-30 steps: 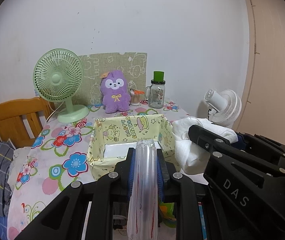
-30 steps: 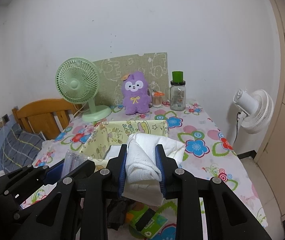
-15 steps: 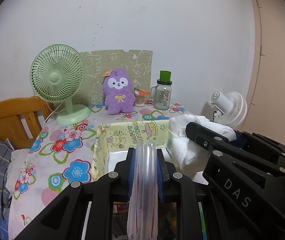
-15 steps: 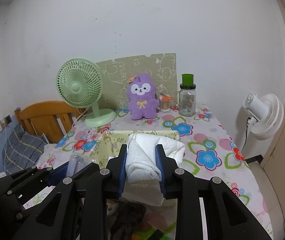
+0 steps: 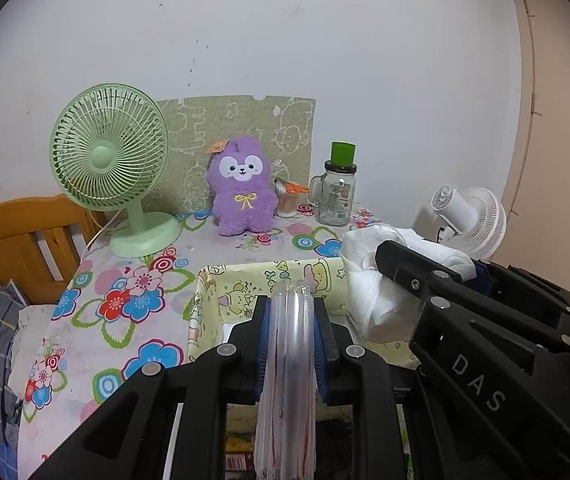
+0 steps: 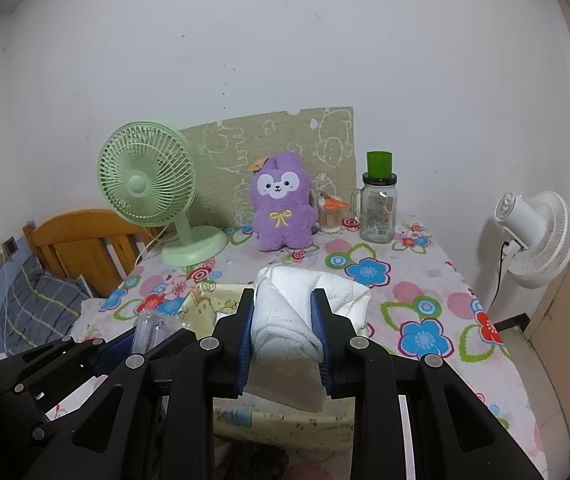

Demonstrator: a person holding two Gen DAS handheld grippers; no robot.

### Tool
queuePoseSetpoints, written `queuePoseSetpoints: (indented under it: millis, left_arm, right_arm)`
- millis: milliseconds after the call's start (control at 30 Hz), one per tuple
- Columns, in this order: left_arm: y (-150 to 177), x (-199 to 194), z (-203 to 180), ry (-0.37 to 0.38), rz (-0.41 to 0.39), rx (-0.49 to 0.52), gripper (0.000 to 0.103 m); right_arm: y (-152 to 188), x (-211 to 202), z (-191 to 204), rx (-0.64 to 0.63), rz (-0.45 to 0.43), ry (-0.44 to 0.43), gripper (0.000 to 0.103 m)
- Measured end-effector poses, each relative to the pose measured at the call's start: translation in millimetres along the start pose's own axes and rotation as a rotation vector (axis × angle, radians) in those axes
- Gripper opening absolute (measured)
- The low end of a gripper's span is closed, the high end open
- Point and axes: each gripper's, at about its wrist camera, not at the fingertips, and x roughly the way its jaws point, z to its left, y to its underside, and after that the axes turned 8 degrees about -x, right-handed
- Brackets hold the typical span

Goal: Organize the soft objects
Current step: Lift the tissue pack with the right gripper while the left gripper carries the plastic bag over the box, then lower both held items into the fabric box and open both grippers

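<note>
Meanwhile both grippers have carried their loads forward over the floral table (image 6: 425, 292): compared with a second ago the yellow fabric storage box (image 5: 245, 288) sits lower and closer in both wrist views, and the purple plush (image 6: 283, 204) looms larger. Left gripper (image 5: 291, 344) stays clamped on a clear plastic packet (image 5: 289, 380); right gripper (image 6: 285, 336) stays clamped on a folded white towel (image 6: 289, 320). Towel now hangs over the box's right side, packet over its near wall. Likely next: lower and release into the box, nothing dropped yet.
</note>
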Motion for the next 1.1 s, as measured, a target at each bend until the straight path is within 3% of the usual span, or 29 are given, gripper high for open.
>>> queuePoseSetpoints:
  millis: [400, 567, 600, 633, 733, 867, 1100]
  left_arm:
    - [-7.5, 37.7, 2.7, -0.024, 0.042, -0.009, 0.018]
    - [-7.6, 51.1, 5.7, -0.033, 0.063, -0.016, 0.024]
    - [-7.7, 52.8, 6.6, -0.033, 0.067, -0.018, 0.026]
    - [-7.6, 55.7, 7.1, -0.035, 0.073, -0.019, 0.036]
    - [-7.3, 63.2, 8.8, -0.040, 0.088, -0.025, 0.060]
    - [-6.3, 69.4, 11.8, -0.074, 0.091, -0.033, 0.081]
    - [-6.7, 69.5, 13.7, -0.076, 0.081, -0.040, 0.096]
  right_arm:
    - [-0.6, 38.3, -10.5, 0.007, 0.050, 0.002, 0.030]
    - [1.3, 48.2, -10.7, -0.001, 0.063, -0.012, 0.030]
    - [1.6, 49.5, -10.2, -0.002, 0.065, -0.011, 0.030]
    - [2.3, 51.1, -10.2, -0.003, 0.067, -0.010, 0.030]
    - [3.8, 55.4, -9.3, -0.006, 0.080, -0.019, 0.042]
    - [4.8, 56.9, -10.9, -0.004, 0.078, -0.007, 0.071]
    - [5.8, 55.7, -10.7, -0.011, 0.080, -0.020, 0.086]
